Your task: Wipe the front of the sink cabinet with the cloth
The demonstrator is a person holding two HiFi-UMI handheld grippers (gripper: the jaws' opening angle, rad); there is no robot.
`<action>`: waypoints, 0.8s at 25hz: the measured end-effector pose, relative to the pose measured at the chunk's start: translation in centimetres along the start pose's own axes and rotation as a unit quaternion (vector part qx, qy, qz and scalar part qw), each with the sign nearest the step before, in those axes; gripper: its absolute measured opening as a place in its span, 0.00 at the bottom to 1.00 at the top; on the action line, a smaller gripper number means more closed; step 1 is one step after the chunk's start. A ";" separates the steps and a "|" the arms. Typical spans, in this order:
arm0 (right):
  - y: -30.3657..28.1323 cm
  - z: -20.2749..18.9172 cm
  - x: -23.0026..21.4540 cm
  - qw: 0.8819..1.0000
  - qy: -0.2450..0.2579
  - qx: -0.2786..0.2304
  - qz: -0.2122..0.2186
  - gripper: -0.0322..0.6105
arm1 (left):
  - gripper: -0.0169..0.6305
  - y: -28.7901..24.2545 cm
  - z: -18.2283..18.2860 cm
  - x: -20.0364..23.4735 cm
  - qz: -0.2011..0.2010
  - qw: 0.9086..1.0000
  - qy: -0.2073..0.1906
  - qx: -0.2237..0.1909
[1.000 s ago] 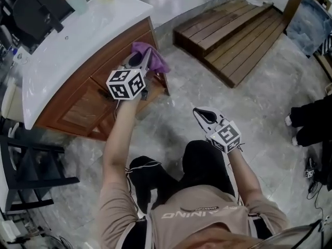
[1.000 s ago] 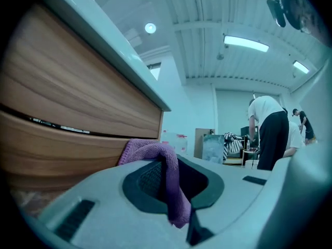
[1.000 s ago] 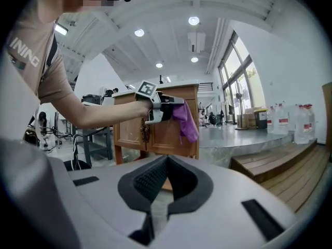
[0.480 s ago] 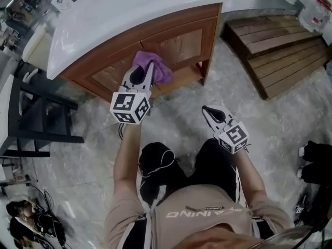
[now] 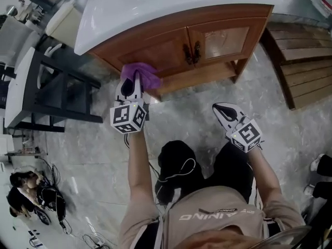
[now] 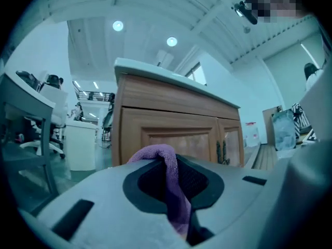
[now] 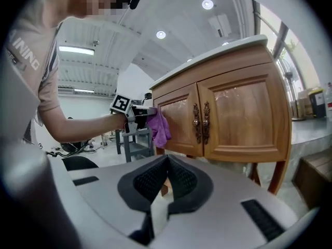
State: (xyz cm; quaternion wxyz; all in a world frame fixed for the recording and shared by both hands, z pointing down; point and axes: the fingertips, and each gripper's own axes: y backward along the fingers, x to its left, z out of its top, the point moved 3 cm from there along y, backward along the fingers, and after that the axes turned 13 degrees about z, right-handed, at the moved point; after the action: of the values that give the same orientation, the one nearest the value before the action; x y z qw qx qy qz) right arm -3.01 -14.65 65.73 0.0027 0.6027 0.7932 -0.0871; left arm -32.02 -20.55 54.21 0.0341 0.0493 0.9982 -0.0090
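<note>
My left gripper (image 5: 133, 82) has its fingers clamped on the crumpled purple cloth (image 5: 149, 77), held against the sink cabinet (image 5: 171, 48) front's lower left corner. My right gripper (image 5: 224, 111) hangs apart, fingers together.

Purple cloth (image 5: 140, 75): bunched, pinched betw. left gripper (image 5: 133, 81) jaws, held vs. lower left of sink cabinet (image 5: 166, 51) front. Cabinet: brown wood, 2 panelled doors (image 5: 224, 38), dark handles (image 5: 192, 53) paired at centre, white top (image 5: 155, 4).
</note>
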 end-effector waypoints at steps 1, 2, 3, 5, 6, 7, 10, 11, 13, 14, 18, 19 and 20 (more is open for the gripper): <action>-0.4 -0.2 0.3 1.000 0.001 0.003 0.005 0.07 | 0.08 0.3 -0.4 1.1 0.010 1.000 -0.005 0.003; -1.0 -0.3 0.7 1.000 0.002 0.004 0.010 0.07 | 0.08 0.5 -0.7 2.2 0.020 1.000 -0.013 0.005; -1.7 -0.4 1.1 1.000 0.003 0.004 0.015 0.07 | 0.08 0.7 -0.9 3.5 0.028 0.999 -0.020 0.008; -2.7 -0.6 1.6 1.000 0.003 0.005 0.024 0.07 | 0.08 0.9 -1.2 5.6 0.046 0.998 -0.031 0.014; -2.9 -0.6 1.7 1.000 0.003 0.007 0.025 0.07 | 0.08 0.8 -1.5 6.4 0.055 0.998 -0.037 0.017; -2.9 -0.7 1.7 1.000 0.002 0.009 0.026 0.07 | 0.08 0.6 -1.9 6.9 0.064 0.997 -0.042 0.021; -2.7 -0.9 1.4 1.000 -0.001 0.011 0.024 0.07 | 0.08 0.4 -3.0 7.9 0.078 0.995 -0.048 0.025; -2.6 -1.0 1.3 1.000 -0.001 0.011 0.022 0.07 | 0.08 0.3 -3.1 8.1 0.077 0.996 -0.047 0.023; -2.4 -1.2 1.1 1.000 -0.004 0.011 0.015 0.07 | 0.08 -0.1 -3.0 7.9 0.072 0.996 -0.048 0.017; -2.4 -1.2 1.0 1.000 -0.005 0.010 0.011 0.07 | 0.08 -0.3 -2.9 7.8 0.071 0.996 -0.049 0.016; -2.1 -1.1 1.1 1.000 -0.005 0.011 0.005 0.07 | 0.08 -0.6 -2.6 7.4 0.084 0.995 -0.053 0.009; -1.9 -1.2 1.1 1.000 -0.006 0.013 0.004 0.07 | 0.08 -0.6 -2.6 7.4 0.088 0.995 -0.054 0.005; -1.7 -1.3 1.0 1.000 -0.007 0.015 0.002 0.07 | 0.08 -0.6 -2.7 7.2 0.092 0.994 -0.058 0.001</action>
State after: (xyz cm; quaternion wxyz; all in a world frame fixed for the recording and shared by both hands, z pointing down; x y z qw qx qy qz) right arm -4.81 -13.94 67.16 -0.0003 0.6039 0.7904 -0.1029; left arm -39.38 -20.36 56.39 0.0924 0.1403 0.9857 -0.0101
